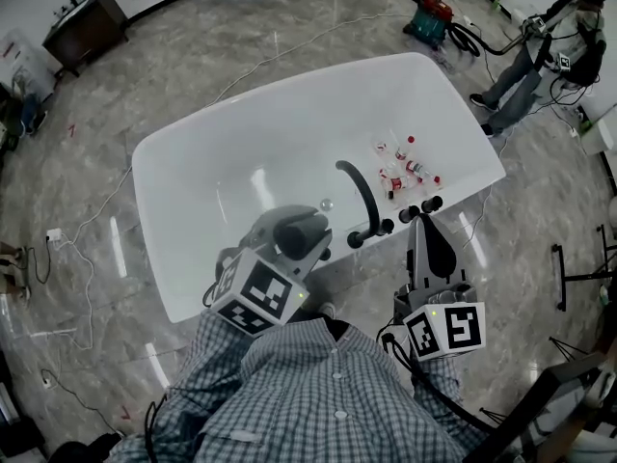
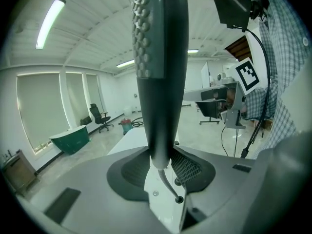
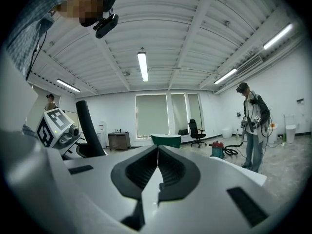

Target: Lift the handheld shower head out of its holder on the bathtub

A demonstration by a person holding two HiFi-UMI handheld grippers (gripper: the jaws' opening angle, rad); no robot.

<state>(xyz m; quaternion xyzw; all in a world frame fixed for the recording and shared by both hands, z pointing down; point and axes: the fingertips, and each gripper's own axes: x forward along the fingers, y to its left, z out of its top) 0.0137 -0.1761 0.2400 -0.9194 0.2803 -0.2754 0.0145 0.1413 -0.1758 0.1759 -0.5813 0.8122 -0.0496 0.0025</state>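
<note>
The left gripper [image 2: 163, 165] has its jaws pinching the shower head [image 2: 161, 72] low on its handle. The head stands upright along the jaws, near the bathtub [image 1: 193, 162] rim. The right gripper [image 3: 157, 179] has its jaws pressed together, empty.

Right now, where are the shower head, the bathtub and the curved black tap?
shower head [image 2: 161, 96], left gripper view, on its dark stem below the nozzles.
bathtub [image 1: 207, 167], head view, on its bare white inner wall.
black tap [image 1: 361, 187], head view, on the curved spout.

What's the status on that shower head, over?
Left gripper shut on shower head, handle upright. Right gripper shut, empty, near the faucet. Nothing seen blocking the lift.
</note>
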